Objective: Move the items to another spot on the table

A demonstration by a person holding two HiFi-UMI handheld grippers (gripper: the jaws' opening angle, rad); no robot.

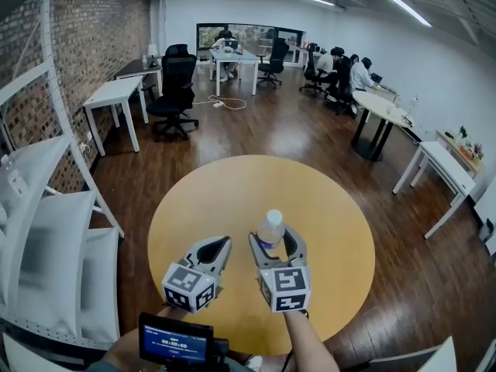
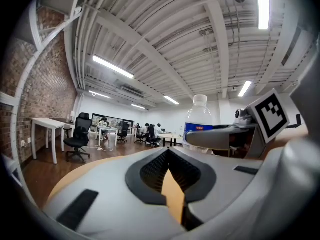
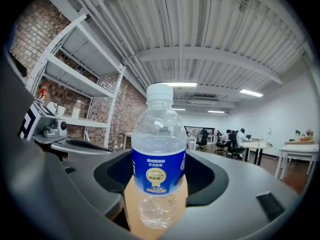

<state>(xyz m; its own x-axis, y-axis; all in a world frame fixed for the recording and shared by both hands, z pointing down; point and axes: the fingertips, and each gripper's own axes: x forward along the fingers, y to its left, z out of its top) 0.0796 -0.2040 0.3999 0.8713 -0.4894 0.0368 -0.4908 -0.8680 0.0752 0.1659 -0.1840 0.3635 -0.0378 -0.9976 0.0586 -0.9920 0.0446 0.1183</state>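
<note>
A round table (image 1: 232, 192) with a pale wooden top fills the middle of the head view. A bottle (image 1: 270, 228) is over its near half, a little right of centre. The bottle is clear, ribbed plastic with a white screw cap and a blue label bearing a gold seal, shown close up in the right gripper view (image 3: 159, 164). Whether its base rests on the top or hangs just above it cannot be told. Around the table lie a dark wood floor, a brick wall (image 1: 93, 29) and a white shelving rack (image 1: 46, 208) on the left. Farther off are white desks (image 1: 116, 95), a black office chair (image 1: 174, 91) and people seated at the far end (image 1: 353, 72). The right gripper (image 1: 274, 242) is wrapped round the bottle, its jaws spread wide and pressed against the label on either side. The left gripper (image 1: 219, 248) lies just beside it on the bottle's left. Its jaws are drawn together at the tips with nothing between them, and only a sliver of table top shows through them in its own view (image 2: 167, 151). That view also catches the bottle (image 2: 198, 119) behind the other gripper's jaw. A small device with a lit screen (image 1: 175, 341) sits at the bottom edge, near the person's arm. The bottle stands upright, with its long axis vertical and its cap pointing at the ceiling.
</note>
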